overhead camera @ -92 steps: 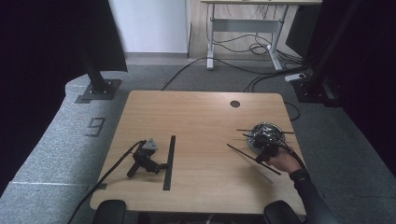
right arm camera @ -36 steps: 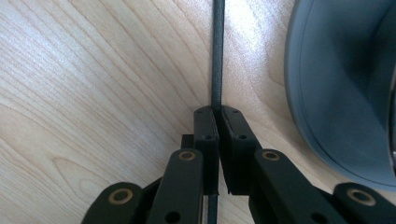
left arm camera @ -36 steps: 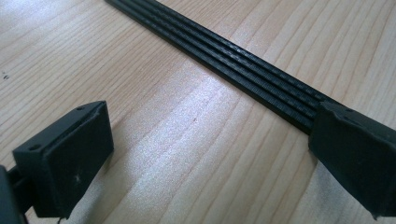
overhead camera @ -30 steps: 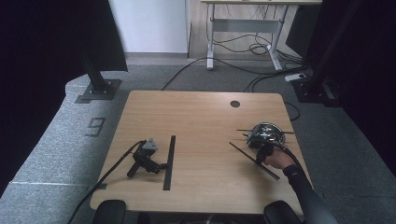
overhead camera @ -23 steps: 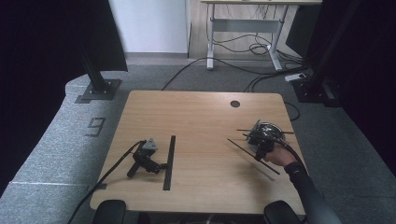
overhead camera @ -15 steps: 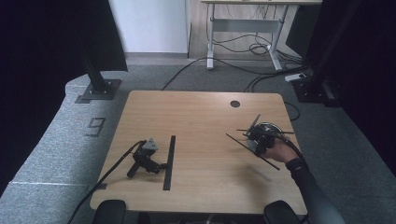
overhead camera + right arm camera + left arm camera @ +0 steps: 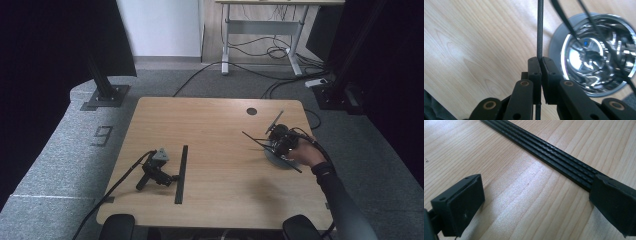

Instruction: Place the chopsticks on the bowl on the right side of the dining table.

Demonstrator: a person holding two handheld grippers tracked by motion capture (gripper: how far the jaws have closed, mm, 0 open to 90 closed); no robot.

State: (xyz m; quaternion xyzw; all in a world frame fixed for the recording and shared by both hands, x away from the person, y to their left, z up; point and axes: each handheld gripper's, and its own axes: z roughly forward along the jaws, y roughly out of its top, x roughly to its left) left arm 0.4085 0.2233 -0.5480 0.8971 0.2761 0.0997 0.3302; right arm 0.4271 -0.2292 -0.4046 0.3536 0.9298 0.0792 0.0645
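Right gripper (image 7: 541, 62) is clamped on one thin black rod (image 7: 539, 30), near the table's (image 7: 215, 125) right edge, over a shiny round metal holder (image 7: 596, 57) with two more rods in it. Left gripper (image 7: 534, 202) lies near the front-left corner, jaws apart, one flat black strip (image 7: 544, 152) beside it.

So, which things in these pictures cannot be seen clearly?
- High view: the shiny bowl is mostly hidden by the right gripper and hand.
- Right gripper view: the thin black strip is cut off at the top edge.
- Left gripper view: the long black strip runs behind one gripper pad.
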